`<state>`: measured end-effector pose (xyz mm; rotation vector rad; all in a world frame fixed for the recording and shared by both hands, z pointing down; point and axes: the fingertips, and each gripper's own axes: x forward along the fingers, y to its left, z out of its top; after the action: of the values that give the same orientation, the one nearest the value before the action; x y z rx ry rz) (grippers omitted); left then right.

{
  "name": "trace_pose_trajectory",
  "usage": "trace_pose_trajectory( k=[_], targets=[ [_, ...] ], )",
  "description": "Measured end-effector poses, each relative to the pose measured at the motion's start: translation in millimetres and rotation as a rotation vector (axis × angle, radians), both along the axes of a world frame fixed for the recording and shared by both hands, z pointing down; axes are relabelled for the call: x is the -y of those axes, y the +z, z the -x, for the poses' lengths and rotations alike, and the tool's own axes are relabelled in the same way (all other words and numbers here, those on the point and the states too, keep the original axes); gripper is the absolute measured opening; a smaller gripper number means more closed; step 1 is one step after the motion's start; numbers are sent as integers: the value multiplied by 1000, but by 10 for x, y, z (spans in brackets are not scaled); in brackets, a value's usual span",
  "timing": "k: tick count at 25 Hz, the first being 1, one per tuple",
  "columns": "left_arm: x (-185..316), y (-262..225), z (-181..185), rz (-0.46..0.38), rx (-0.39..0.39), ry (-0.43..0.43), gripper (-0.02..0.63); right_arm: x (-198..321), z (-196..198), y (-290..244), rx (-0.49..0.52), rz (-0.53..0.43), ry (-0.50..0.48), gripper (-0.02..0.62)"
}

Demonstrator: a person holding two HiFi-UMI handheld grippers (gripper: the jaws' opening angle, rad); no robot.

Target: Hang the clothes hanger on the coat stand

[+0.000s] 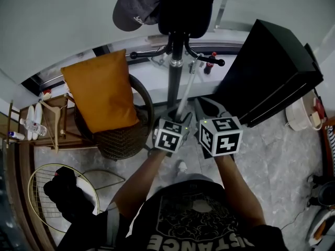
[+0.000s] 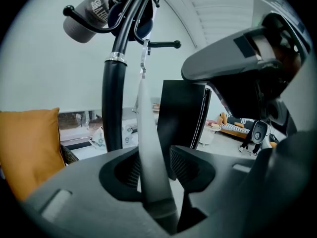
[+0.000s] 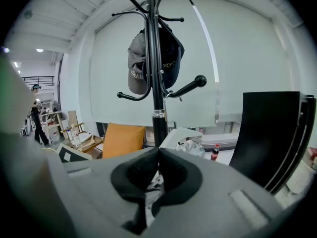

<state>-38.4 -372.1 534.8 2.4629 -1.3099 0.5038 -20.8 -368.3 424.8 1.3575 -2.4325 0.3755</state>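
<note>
The black coat stand rises straight ahead, with caps on its top hooks. A white clothes hanger hangs by its metal hook from one of the stand's lower arms and slants down toward me. My left gripper is open. The hanger's white arm runs between its jaws, resting against the left pad, with a gap on the right. My right gripper sits close beside it on the right, shut with nothing in it. The right gripper view faces the stand.
A wicker chair with an orange cushion stands left of the stand. A tall black cabinet stands on the right. A wire basket sits at lower left, and a low shelf holds shoes and a wooden hanger at far left.
</note>
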Motion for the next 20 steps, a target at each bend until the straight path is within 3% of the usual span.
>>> trace_pose_trajectory(
  k=[10,20],
  targets=[
    [-198,-62,116,1,27,-6,204,-273,20,-51,27,-7,26,0],
    [-355,-229,262,-24,20,-22,213,-475,52,-72,47,-10,48,0]
  ],
)
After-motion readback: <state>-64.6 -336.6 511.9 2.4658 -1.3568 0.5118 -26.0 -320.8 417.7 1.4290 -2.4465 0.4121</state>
